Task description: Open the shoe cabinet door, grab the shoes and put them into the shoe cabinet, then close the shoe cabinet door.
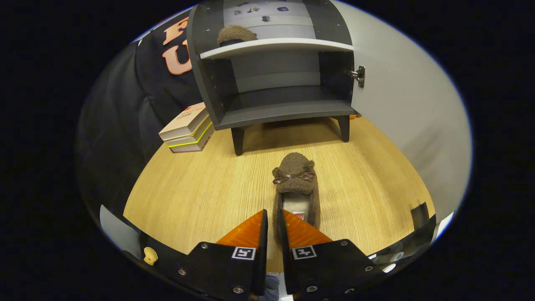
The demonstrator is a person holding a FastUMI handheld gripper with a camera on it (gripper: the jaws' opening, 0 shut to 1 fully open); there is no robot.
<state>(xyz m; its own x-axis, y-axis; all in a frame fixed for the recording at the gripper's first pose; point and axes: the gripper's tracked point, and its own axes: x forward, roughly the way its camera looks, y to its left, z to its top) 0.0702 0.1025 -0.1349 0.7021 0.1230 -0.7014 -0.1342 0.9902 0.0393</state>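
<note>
Gripper view: gripper (273, 219) nearly closed, fingers pinching the left side wall of a brown fuzzy shoe (296, 188) near its heel; shoe sits on the wood table (188, 188), toe with bow pointing at the cabinet (271, 75). Cabinet stands beyond the shoe, door (401, 104) swung open to the right. Second shoe (235, 35) on the upper shelf (276, 45); lower shelf bare. Books (188, 127) stacked left of the cabinet.
</note>
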